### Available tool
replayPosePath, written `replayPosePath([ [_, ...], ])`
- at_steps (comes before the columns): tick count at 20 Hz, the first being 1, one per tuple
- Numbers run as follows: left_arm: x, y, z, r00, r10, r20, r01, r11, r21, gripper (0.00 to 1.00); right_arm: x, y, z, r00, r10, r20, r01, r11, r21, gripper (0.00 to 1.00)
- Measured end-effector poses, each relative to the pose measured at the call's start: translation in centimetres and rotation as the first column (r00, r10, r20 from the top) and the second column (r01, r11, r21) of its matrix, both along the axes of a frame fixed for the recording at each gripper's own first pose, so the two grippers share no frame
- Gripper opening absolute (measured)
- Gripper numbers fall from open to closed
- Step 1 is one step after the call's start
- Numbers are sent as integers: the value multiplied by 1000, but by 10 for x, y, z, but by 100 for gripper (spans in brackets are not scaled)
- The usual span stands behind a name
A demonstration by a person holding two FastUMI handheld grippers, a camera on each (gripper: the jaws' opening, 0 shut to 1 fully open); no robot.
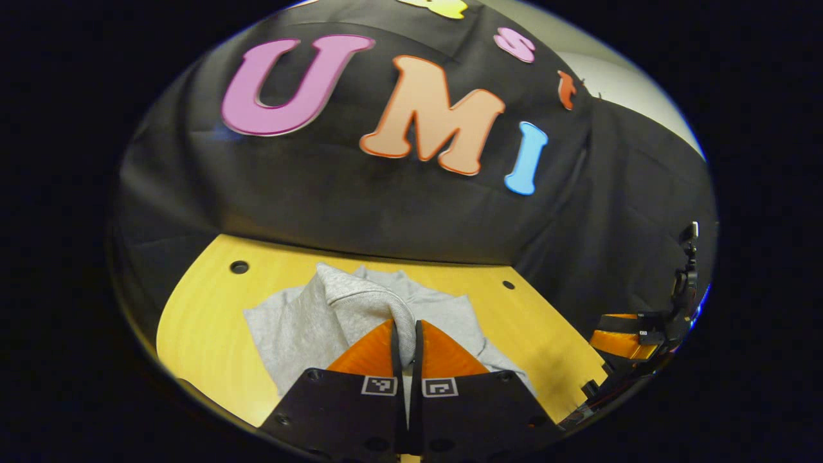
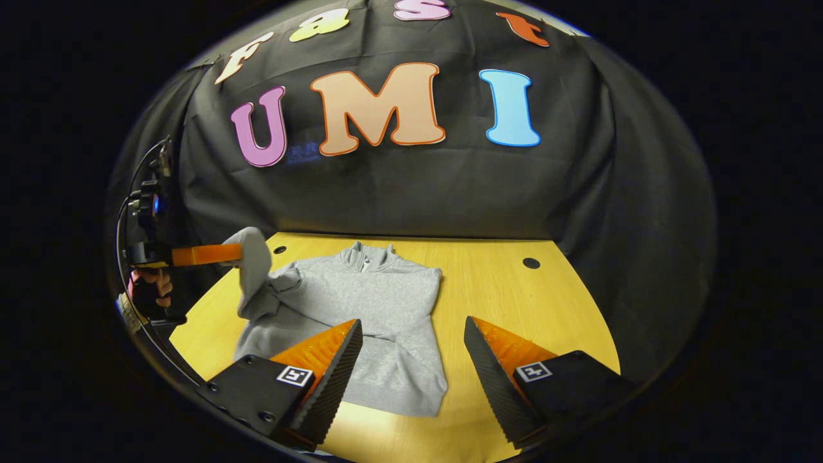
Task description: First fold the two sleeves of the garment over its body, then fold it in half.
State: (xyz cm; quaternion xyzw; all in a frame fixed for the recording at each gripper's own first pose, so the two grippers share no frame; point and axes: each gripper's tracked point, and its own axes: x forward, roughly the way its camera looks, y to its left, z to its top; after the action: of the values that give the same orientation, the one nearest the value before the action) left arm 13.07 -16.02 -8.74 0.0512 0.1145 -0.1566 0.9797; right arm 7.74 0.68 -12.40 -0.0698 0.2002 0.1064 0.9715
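Your left gripper (image 1: pixel 406 334) pinches a grey sleeve (image 1: pixel 360 302), lifted above the sweater (image 2: pixel 373 308) on the table (image 2: pixel 514 289). Your right gripper (image 2: pixel 411 347) hovers wide open, holding nothing.

Right tongs (image 2: pixel 411 350): orange wedge fingers, black ribbed pads, black mounts with square markers, screws.

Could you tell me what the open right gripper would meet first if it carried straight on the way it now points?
Most likely the grey sweatshirt lying flat on the yellow wooden table. The right gripper, jaws wide apart, points forward and down across its lower body, though depth is hard to judge here.
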Motion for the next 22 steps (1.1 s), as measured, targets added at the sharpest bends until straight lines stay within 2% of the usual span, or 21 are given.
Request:
replayPosePath([
  [5, 30, -95, -27, 991, -129, -28, 129, 992, -11, 0, 0, -43, 8, 999, -49, 11, 49, 999, 24, 98],
  [8, 51, -134, -44, 986, -162, -47, 160, 986, -33, 0, 2, -64, 8, 998, -70, 3, 70, 997, 25, 98],
  [9, 60, -145, -51, 984, -167, -53, 166, 986, -34, 0, 3, -70, 8, 997, -75, 1, 75, 997, 23, 95],
  [10, 68, -154, -60, 982, -176, -62, 175, 984, -26, 0, 3, -75, 7, 997, -81, -1, 81, 997, 22, 98],
  [15, 112, -167, -111, 979, -168, -115, 174, 984, 44, 1, 12, -84, 8, 996, -86, 4, 86, 996, 28, 98],
  [18, 129, -169, -132, 973, -165, -161, 179, 980, 81, 10, 13, -84, 0, 997, -79, -2, 79, 997, 17, 98],
  [19, 133, -174, -137, 968, -187, -165, 204, 974, 96, 10, 13, -83, -4, 997, -74, -5, 74, 997, 3, 98],
  [20, 131, -177, -134, 963, -212, -163, 232, 966, 114, 39, 11, -80, -9, 998, -67, -17, 67, 998, -1, 98],
  [22, 135, -166, -121, 970, -210, -121, 231, 953, 197, 99, 6, -71, -24, 998, -47, -51, 47, 999, -4, 98],
])
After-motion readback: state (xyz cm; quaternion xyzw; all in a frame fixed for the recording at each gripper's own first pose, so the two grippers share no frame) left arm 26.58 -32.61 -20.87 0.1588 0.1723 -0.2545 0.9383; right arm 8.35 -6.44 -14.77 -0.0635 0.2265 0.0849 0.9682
